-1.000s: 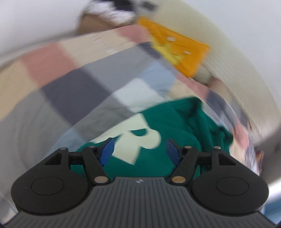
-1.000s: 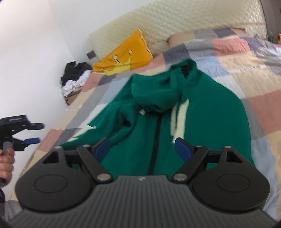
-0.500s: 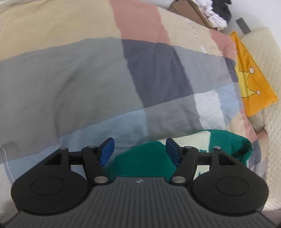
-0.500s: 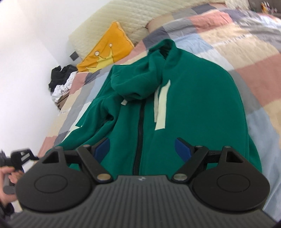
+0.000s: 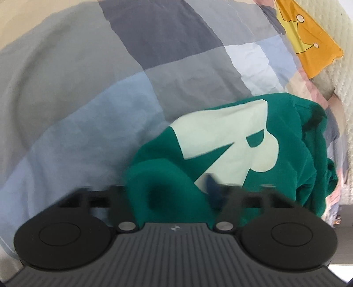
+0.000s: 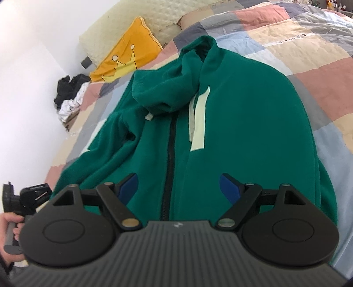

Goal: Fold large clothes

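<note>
Green hooded jacket [image 6: 231, 123] lies front-up on the patchwork quilt [image 6: 308, 55], zip closed, hood flopped over the chest, one sleeve stretched toward the person's left side. Left gripper [image 5: 169, 194] has dropped onto the sleeve cuff [image 5: 158, 194] since half a second ago: then the cuff sat just ahead of wide-spread jaws, now the open cuff end fills the gap and the jaws have just been closing around it. The frame is blurred there and the left finger is hidden behind cloth, so I cannot tell whether the pads already press the fabric. The pale letter patch [image 5: 231, 141] on the sleeve runs just beyond the cuff.

Right gripper [image 6: 178, 187] is spread wide, holds nothing and hangs over the jacket's lower hem beside the black zipper [image 6: 168, 154], a little lower and closer than a second ago. At the left edge of its view, the person's hand [image 6: 8, 234] holds the other tool.

Likely meaning: the sleeve grab is being secured, the first fold step, bringing the sleeve across the body. The fold itself is not started.

Further out: yellow cushion [image 6: 130, 55], cream headboard [image 6: 158, 17], a pile of dark and white clothes [image 6: 70, 95] by the wall.
</note>
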### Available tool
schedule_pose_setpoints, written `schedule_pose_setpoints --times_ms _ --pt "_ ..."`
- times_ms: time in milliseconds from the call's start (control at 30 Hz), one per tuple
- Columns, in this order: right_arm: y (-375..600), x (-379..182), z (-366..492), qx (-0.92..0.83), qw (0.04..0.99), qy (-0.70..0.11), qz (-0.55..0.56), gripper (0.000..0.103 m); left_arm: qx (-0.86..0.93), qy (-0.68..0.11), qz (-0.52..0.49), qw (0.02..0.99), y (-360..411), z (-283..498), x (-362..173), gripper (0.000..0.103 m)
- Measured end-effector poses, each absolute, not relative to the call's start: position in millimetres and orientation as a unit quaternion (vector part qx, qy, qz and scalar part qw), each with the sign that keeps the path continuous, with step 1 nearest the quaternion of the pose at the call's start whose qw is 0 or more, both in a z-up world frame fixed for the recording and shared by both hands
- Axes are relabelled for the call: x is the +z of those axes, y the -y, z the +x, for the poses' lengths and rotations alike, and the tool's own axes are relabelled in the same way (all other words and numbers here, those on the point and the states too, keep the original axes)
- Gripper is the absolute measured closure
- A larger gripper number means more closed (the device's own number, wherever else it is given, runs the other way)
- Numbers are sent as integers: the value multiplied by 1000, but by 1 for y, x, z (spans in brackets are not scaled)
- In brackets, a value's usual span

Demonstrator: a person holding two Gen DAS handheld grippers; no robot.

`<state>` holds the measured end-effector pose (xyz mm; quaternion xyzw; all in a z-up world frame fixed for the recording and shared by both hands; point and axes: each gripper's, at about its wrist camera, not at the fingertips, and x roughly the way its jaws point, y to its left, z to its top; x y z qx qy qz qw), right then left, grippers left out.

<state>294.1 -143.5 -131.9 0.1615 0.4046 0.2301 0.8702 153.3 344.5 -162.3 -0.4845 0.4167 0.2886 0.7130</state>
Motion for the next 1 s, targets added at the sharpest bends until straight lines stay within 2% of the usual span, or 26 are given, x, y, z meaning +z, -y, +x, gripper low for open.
schedule_pose_setpoints --times_ms 67,100,267,367,533,700,867,1000 --pt "141 -134 295 227 872 -405 155 20 274 -411 -480 725 -349 154 -162 80" --pt "140 -134 295 226 874 -403 152 20 271 -406 -473 733 -354 152 -157 84" --pt "139 -133 297 222 882 -387 150 20 283 -359 -407 791 -386 151 -105 88" --pt "138 -131 302 219 886 -377 158 20 292 -338 -319 836 -405 169 -56 89" --pt "137 -130 312 207 893 -363 167 20 322 -284 -220 876 -440 226 21 90" --pt "134 -133 325 200 897 -353 175 20 377 -243 -164 878 -479 295 66 91" --pt "126 -137 341 210 901 -341 167 20 430 -247 -120 860 -519 369 50 91" --pt "115 -144 357 224 901 -339 150 20 461 -287 -122 831 -548 422 -12 91"
